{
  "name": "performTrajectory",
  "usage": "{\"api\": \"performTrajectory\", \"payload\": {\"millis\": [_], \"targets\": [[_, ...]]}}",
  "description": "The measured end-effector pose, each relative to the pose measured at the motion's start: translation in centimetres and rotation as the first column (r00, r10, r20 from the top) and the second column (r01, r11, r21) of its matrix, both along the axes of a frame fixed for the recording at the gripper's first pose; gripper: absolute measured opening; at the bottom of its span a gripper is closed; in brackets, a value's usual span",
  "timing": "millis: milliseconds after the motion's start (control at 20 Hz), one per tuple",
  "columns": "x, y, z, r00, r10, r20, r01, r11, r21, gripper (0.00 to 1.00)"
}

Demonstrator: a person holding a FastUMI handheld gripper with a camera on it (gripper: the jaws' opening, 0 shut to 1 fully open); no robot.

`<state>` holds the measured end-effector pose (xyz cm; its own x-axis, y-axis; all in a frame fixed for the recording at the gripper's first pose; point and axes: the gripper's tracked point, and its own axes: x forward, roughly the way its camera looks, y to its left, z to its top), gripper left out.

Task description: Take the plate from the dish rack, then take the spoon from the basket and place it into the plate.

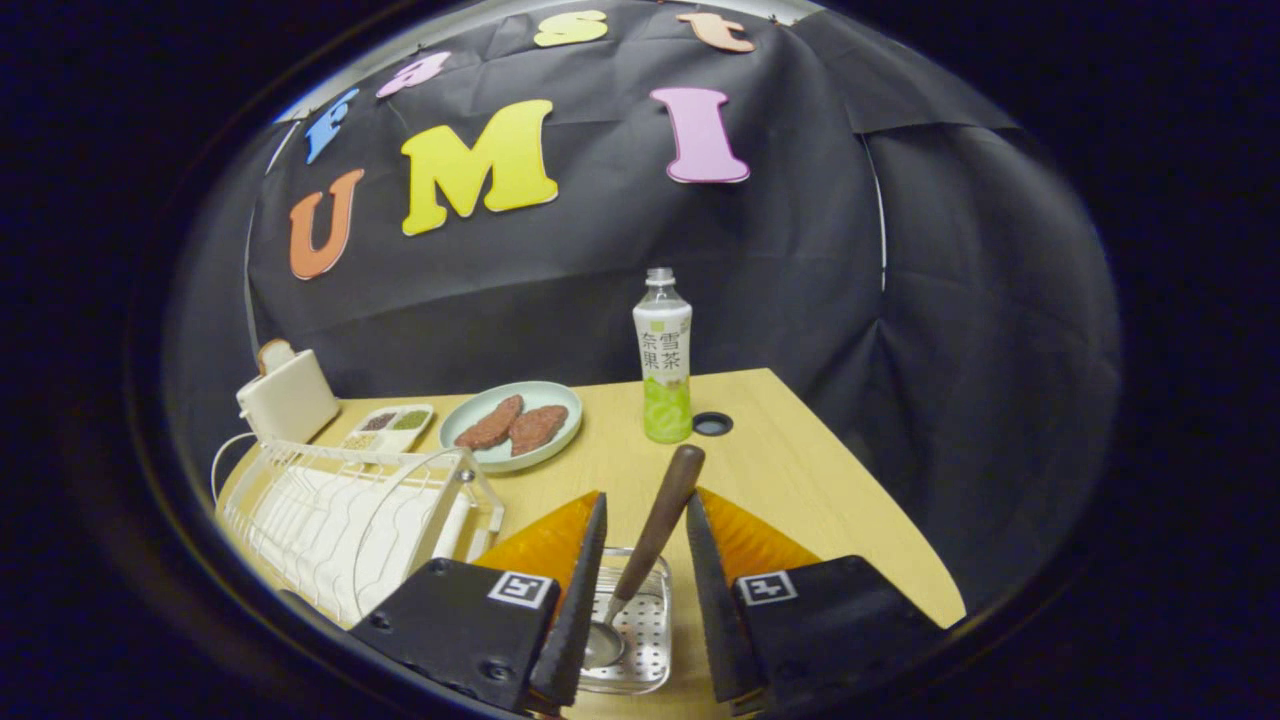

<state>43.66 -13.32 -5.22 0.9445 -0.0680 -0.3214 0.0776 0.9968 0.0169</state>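
Two fingers of the gripper (645, 510) stand apart, jaws parted, with the spoon (645, 550) between them and touching neither as far as I can tell. The spoon leans in the clear basket (640, 640), bowl down, brown handle rising toward the fingertips. Left of the fingers sits the white dish rack (350, 520). Beyond them on the wooden table (800, 480) are a pale green plate (512, 425) holding two brown patties, a drink bottle (663, 360), and a toaster (288, 395) farther left.
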Motion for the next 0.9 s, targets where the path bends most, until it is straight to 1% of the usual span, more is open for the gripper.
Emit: {"api": "performTrajectory", "payload": {"millis": [50,100,150,200,250,300,400,550,700,800,900], "targets": [[0.0,0.0,-0.3,1.0,-0.004,-0.012,0.004,1.0,0.011,0.45],[0.0,0.6,-0.2,1.0,0.005,-0.001,-0.005,1.0,0.023,0.27],[-0.2,1.3,0.2,1.0,0.018,0.009,-0.019,0.999,0.039,0.24],[-1.0,1.5,0.9,1.0,0.006,0.027,-0.007,0.999,0.033,0.18],[-1.3,1.2,1.7,0.998,-0.018,0.056,0.017,1.0,0.018,0.16],[-1.9,1.5,2.6,0.996,-0.024,0.082,0.023,1.0,0.013,0.14],[-3.4,2.9,4.3,0.992,0.0,0.124,-0.002,1.0,0.015,0.14],[-5.2,3.3,7.4,0.978,-0.015,0.209,0.021,1.0,-0.023,0.14],[-8.2,5.1,10.6,0.956,0.012,0.292,-0.004,1.0,-0.03,0.14],[-10.3,5.5,12.2,0.947,0.009,0.32,0.0,1.0,-0.027,0.14],[-12.7,6.9,13.3,0.943,0.025,0.331,-0.019,1.0,-0.019,0.14]]}}
